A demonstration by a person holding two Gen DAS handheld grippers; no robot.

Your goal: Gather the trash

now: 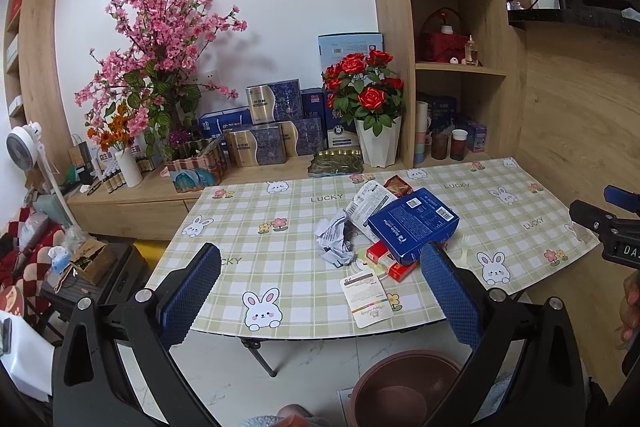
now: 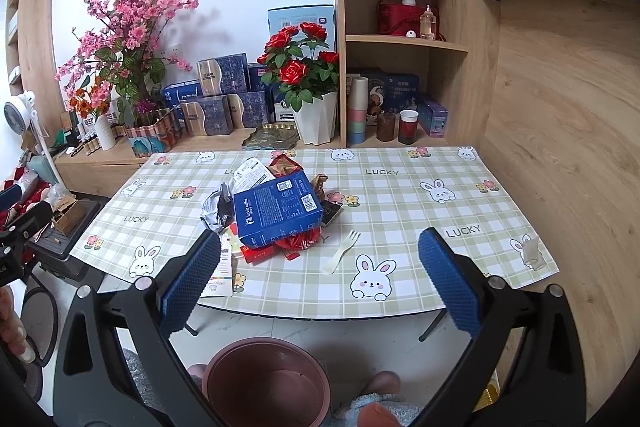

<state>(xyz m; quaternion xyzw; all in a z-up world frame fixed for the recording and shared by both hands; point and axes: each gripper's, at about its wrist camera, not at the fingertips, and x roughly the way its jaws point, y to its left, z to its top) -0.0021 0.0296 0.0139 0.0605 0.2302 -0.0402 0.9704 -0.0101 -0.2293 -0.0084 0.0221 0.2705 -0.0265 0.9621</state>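
Both claws hang spread and empty short of the desk (image 2: 400, 195): left claw (image 1: 320, 291), right claw (image 2: 320, 279). The trash heap around the blue box (image 2: 278, 213) sits mid-desk. The brown bin (image 2: 266, 383) waits on the floor below, likely placed to catch each drop.

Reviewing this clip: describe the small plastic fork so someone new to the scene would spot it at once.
Start at the checked tablecloth printed with rabbits and "LUCKY". Near its front edge, right of the trash pile topped by the blue coffee box, the plastic fork lies alone and flat. It is pale cream, with short tines pointing away from the camera, and touches none of the wrappers.
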